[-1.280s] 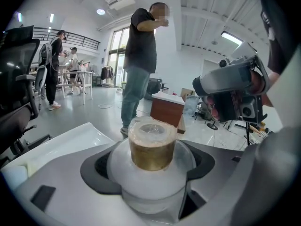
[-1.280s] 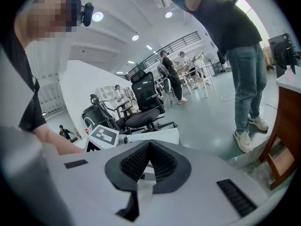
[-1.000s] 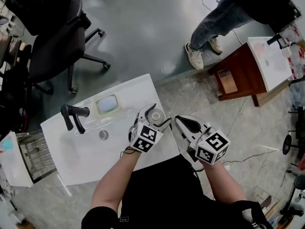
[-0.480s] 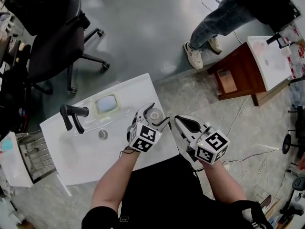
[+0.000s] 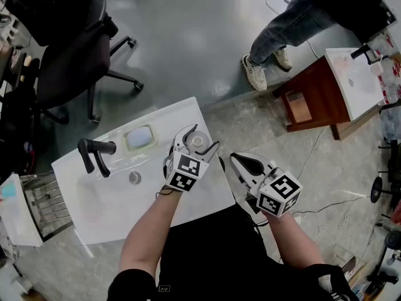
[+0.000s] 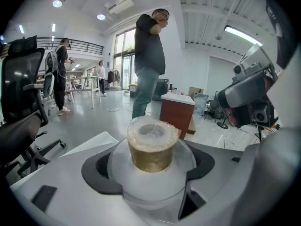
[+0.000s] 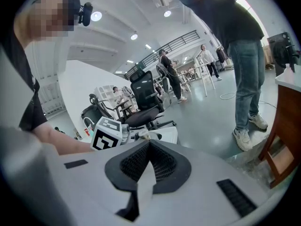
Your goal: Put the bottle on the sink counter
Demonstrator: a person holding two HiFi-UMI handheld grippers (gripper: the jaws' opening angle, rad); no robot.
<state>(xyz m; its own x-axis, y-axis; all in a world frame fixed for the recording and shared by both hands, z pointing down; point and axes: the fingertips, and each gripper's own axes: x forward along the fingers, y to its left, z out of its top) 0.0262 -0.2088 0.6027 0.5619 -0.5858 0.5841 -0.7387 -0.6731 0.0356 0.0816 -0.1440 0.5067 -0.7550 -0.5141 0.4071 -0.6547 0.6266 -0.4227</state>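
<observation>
A clear bottle (image 5: 198, 140) with a gold cap under plastic wrap stands upright between the jaws of my left gripper (image 5: 200, 144), which is shut on it over the far right part of the white sink counter (image 5: 188, 199). In the left gripper view the bottle (image 6: 153, 145) fills the middle, with the left gripper (image 6: 149, 169) clasping its shoulder. Whether its base touches the counter is hidden. My right gripper (image 5: 241, 163) is shut and holds nothing, just off the counter's right edge; its pads meet in the right gripper view (image 7: 149, 147).
A black faucet (image 5: 94, 152) and a drain (image 5: 136, 177) mark the basin at left, with a sponge dish (image 5: 140, 137) behind. A black office chair (image 5: 75, 55), a standing person (image 5: 294, 24) and a red-brown cabinet (image 5: 316, 99) surround the sink.
My left gripper has carried the bottle a little farther away and leftward over the counter. The right gripper has stayed put.
</observation>
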